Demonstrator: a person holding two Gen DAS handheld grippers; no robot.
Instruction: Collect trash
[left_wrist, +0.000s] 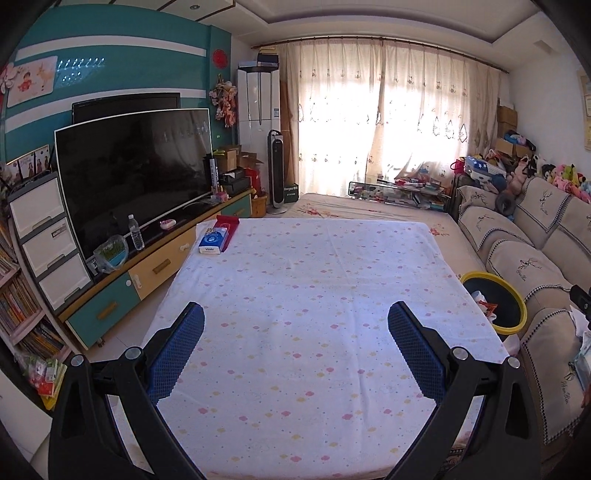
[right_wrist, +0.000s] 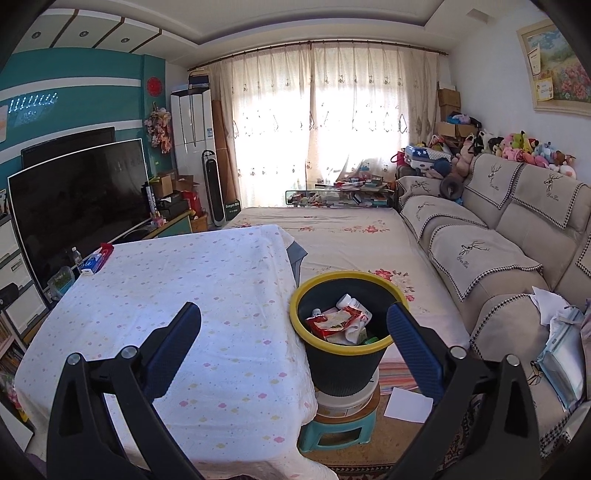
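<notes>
A black bin with a yellow rim (right_wrist: 345, 363) stands on a small stool beside the table's right edge. Inside it lie a red-and-white wrapper (right_wrist: 334, 322), a white bottle and other scraps. My right gripper (right_wrist: 293, 325) hovers open above the table's right edge, its right finger just right of the bin and nothing between the pads. In the left wrist view my left gripper (left_wrist: 295, 325) is open over the patterned tablecloth (left_wrist: 295, 280), holding nothing. The bin (left_wrist: 496, 306) shows at that view's right edge.
A blue tissue box (left_wrist: 213, 240) and a red box (left_wrist: 227, 224) sit at the table's far left corner. A TV stand (left_wrist: 155, 266) with a large TV runs along the left. A sofa (right_wrist: 498, 258) with covers lines the right; a white paper (right_wrist: 408, 404) lies on the floor.
</notes>
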